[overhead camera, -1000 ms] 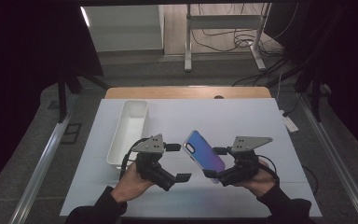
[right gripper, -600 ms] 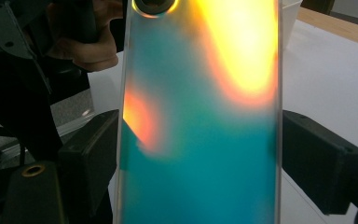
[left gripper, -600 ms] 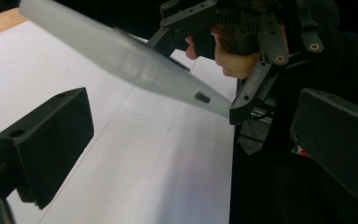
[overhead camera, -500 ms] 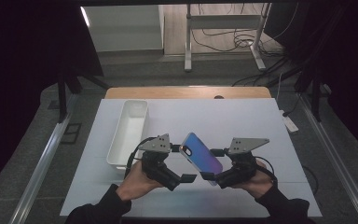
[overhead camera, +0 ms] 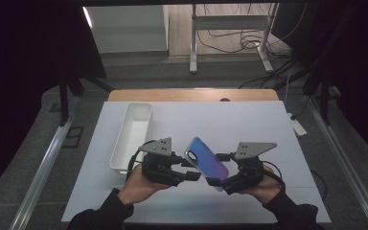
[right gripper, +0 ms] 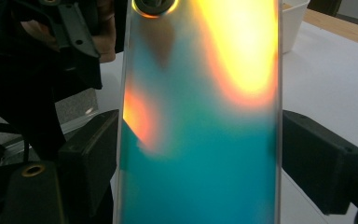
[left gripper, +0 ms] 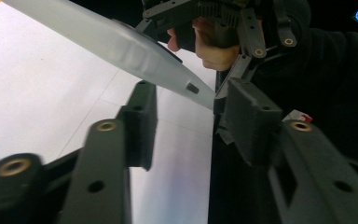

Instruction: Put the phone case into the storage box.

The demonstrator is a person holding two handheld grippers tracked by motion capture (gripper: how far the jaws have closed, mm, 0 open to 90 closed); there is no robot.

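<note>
Phone case held above the table between two hand-held grippers

The right gripper clamps the iridescent phone case by its side edges, tilted above the white table; the left gripper, jaws just closing, stands part-open around the case's near side, contact unclear; a white tray lies left.

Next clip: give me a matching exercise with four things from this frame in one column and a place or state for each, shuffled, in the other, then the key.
Column one:
1. phone case
2. white bin
3. left gripper
4. right gripper

Column two:
A. stands empty on the table's left part
B. iridescent, held tilted above the table
C. jaws apart beside the case's lower edge, having just been closing
D. clamped on the case's long sides

Pairs: 1-B, 2-A, 3-C, 4-D
</note>
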